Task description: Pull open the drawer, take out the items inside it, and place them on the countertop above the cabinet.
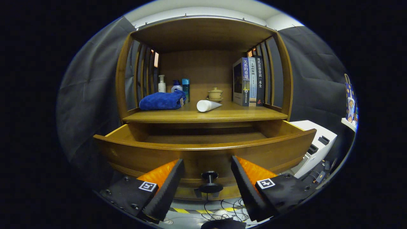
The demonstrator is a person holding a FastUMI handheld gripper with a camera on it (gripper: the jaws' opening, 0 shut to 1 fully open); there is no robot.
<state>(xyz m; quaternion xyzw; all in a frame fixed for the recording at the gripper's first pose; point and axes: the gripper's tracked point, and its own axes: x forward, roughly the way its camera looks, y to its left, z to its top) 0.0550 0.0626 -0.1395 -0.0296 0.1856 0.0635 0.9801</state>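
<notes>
- I read 关系的重建 down the spine of the blue-and-white book (245,81), which stood upright at the right end of the desk.
- I read 现代法律常识一本全 down the black book (259,80) at the outer end of that row.
- The pale middle book (252,81) carried vertical characters that I could not make out.
- Each finger of the tongs (207,168) wore a square black-and-white marker (148,186), a pattern rather than letters.

Wooden drawer (203,152) pulled open
</notes>
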